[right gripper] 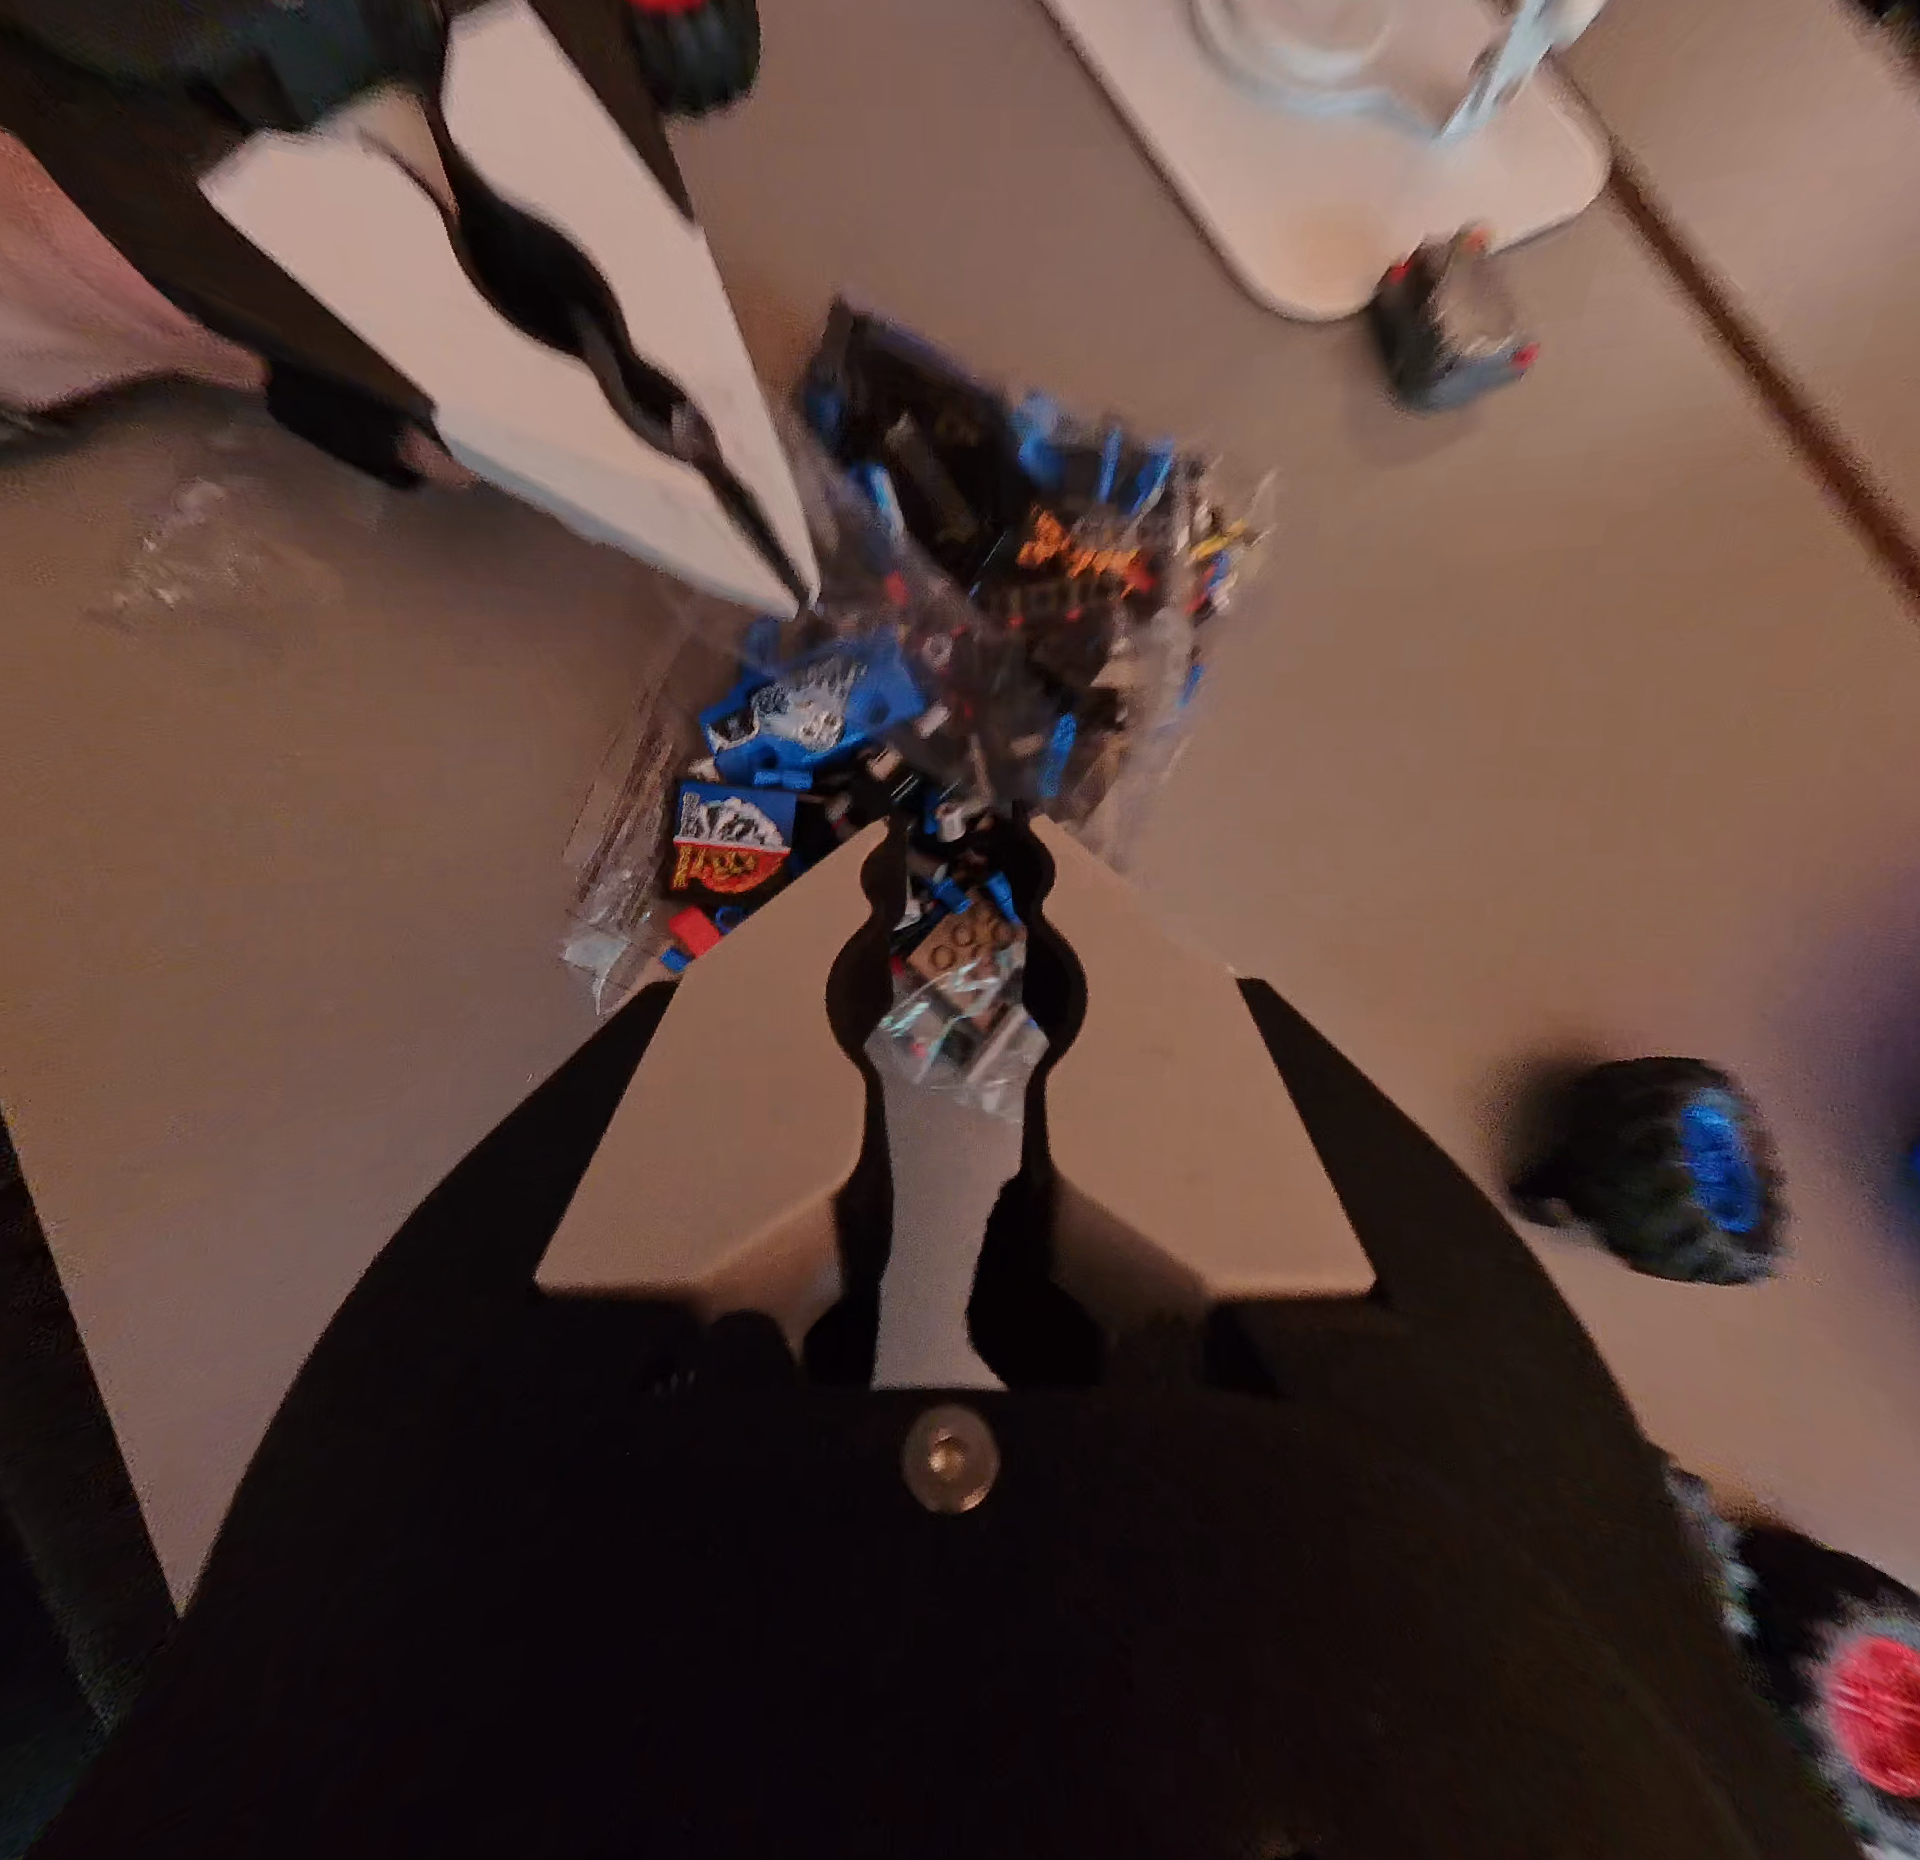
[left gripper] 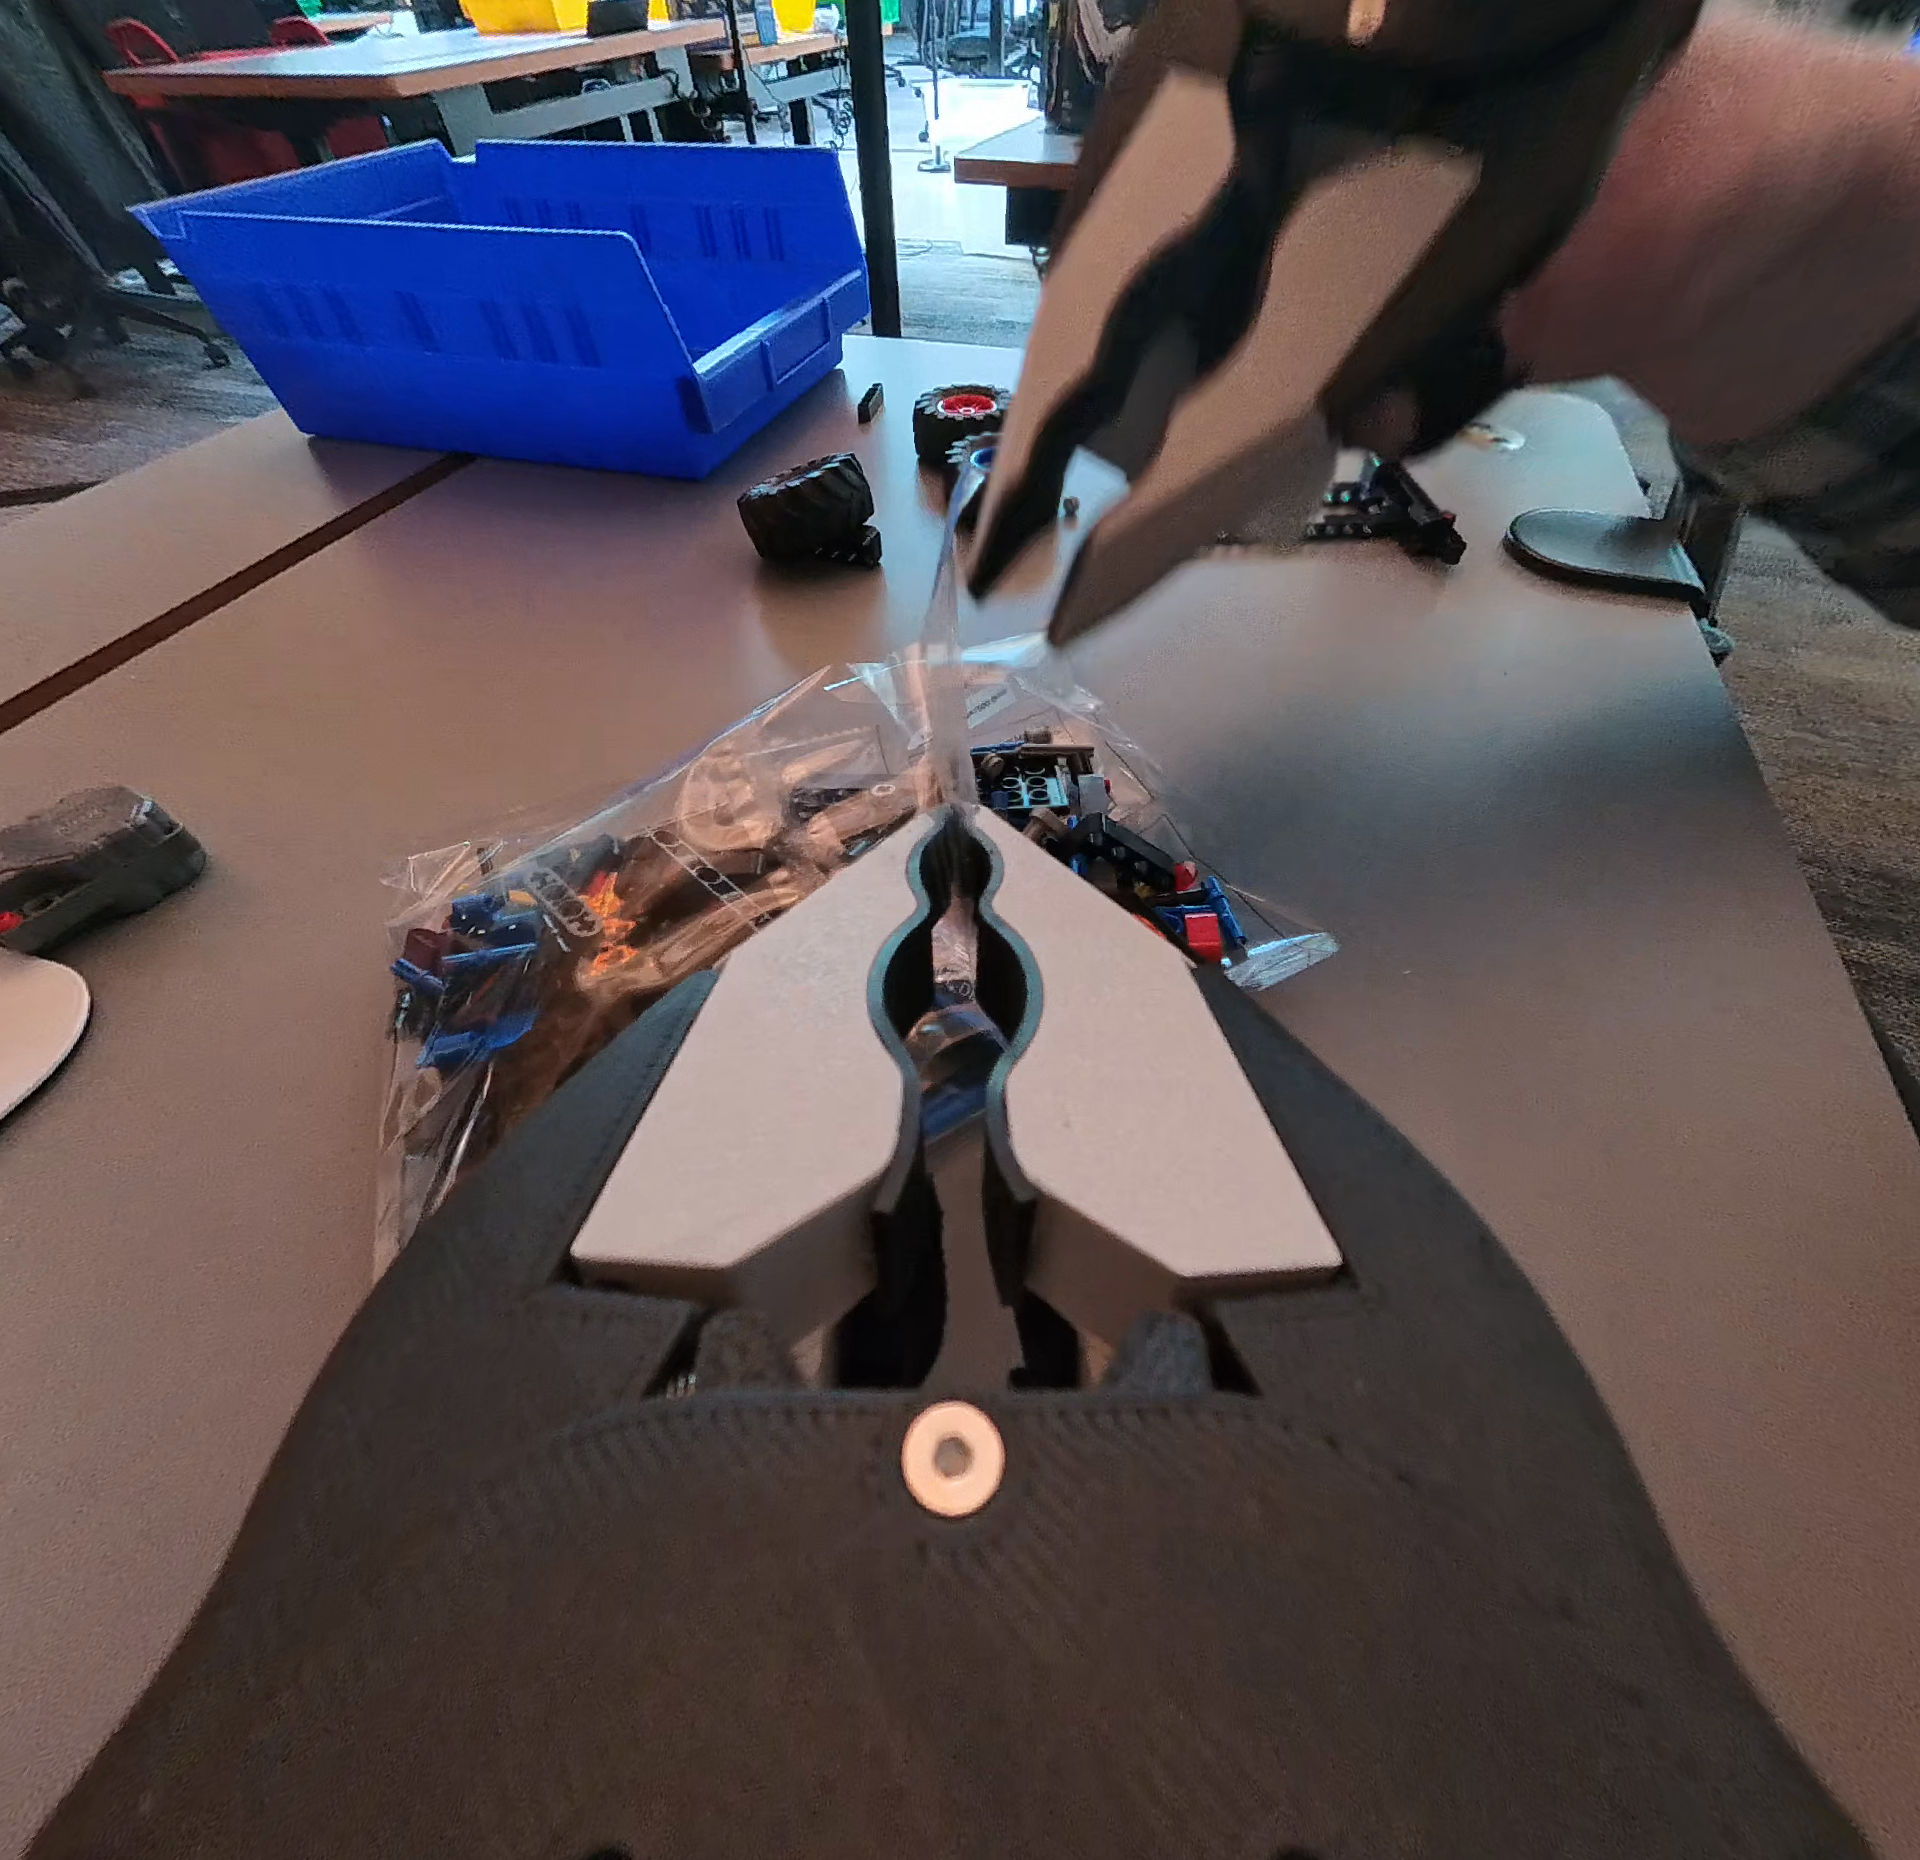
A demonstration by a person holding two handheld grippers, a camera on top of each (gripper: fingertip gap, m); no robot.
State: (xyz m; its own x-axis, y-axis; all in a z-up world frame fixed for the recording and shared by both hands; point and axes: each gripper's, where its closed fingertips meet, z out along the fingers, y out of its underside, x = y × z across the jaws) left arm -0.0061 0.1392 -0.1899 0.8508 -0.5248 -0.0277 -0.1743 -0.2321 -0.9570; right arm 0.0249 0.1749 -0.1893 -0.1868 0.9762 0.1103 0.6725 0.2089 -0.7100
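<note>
- Bag [left gripper: 790, 875] of clear plastic, filled with blue, black and red building bricks, lies mid-surface [left gripper: 1403, 875]; a small white label on it is unreadable.
- Left tongs [left gripper: 951, 823] pinch its film, closed.
- Right tongs [left gripper: 1023, 605] grip a stretched strip of film above, nearly closed.
- Toy wheels [left gripper: 810, 506] and blue bin [left gripper: 499, 293] lie beyond.

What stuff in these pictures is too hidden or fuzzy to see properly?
- Left wrist view: the left tongs cover the near part of the clear bag.
- Left wrist view: the right tongs are motion-blurred, so their grip on the plastic is unclear.
- Right wrist view: blur smears the toy pieces.
- Right wrist view: the red wheel is cut by the edge.
</note>
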